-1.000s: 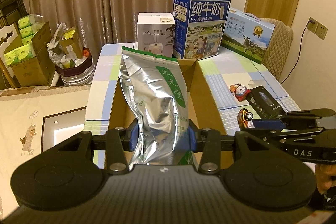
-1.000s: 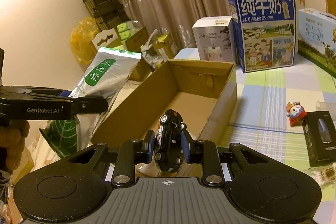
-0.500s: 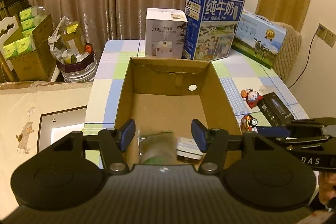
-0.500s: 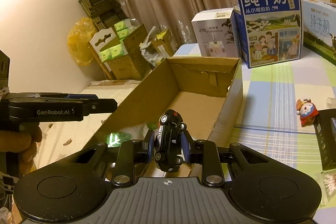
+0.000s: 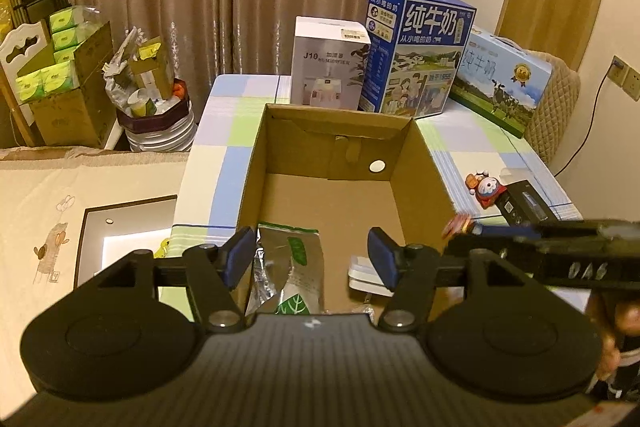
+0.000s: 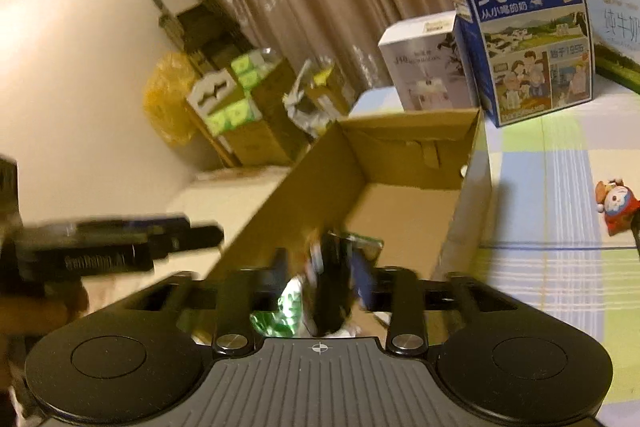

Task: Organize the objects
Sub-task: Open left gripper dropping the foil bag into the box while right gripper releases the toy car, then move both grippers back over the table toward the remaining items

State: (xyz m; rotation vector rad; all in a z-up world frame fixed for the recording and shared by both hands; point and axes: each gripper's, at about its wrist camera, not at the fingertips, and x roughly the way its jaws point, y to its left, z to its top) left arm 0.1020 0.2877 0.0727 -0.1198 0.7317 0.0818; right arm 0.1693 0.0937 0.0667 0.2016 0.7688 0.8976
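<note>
Over the cardboard box (image 5: 416, 163), left claw (image 5: 312, 259) gapes; right claw (image 6: 320, 267) seemingly grips toy car (image 6: 332, 279).

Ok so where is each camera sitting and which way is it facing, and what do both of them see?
Left wrist: sits on the left claw, looking forward and down into the cardboard box, where the silver pouch lies; its own open fingers show, and the right claw enters from the right.
Right wrist: sits on the right claw, over the box's near right corner, facing the curtain; its fingers grip a blurred black toy car, and the left claw shows at the left.
Shared: the box, the pouch, the blue milk carton, the white humidifier box.
</note>
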